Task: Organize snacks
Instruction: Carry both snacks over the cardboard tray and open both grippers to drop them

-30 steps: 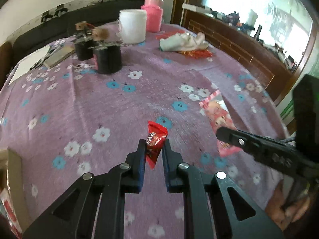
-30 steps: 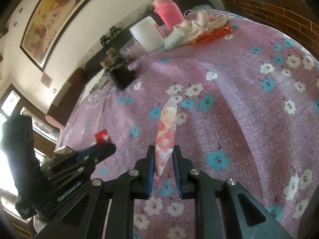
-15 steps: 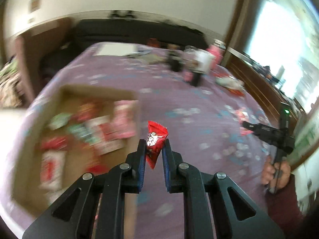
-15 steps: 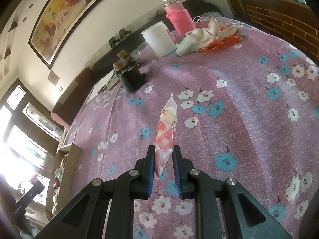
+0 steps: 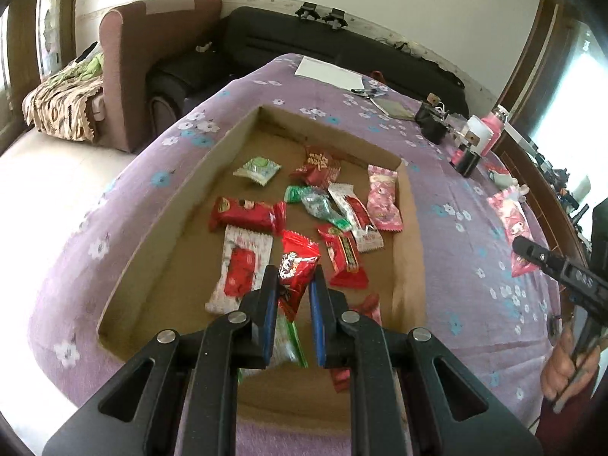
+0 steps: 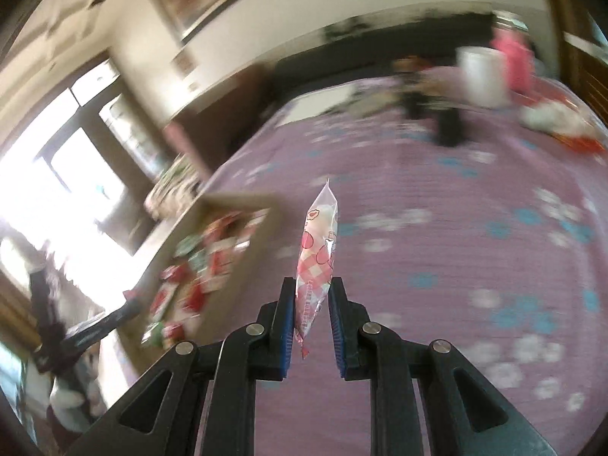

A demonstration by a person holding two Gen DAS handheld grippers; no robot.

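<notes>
Tongs left [image 5: 292, 285]: clenching red KitKat wrapper [image 5: 296, 266] | right [image 6: 312, 304]: clenching pink packet [image 6: 317, 258], print unreadable

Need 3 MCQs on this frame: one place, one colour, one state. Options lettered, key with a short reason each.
1. Where is the left tool?
A. over the cardboard tray
B. over the white jar
C. over the sofa

2. What colour is the packet in the right tool?
A. green
B. pink and white
C. black

3. What state is the left tool in?
A. wide open, empty
B. shut on a red candy
C. out of view

Key:
1 A: the tray with its snacks lies right below the fingers.
2 B: the pink packet has pink checks on a whitish wrapper.
3 B: the pads pinch the red candy, which hangs above the tray floor.
</notes>
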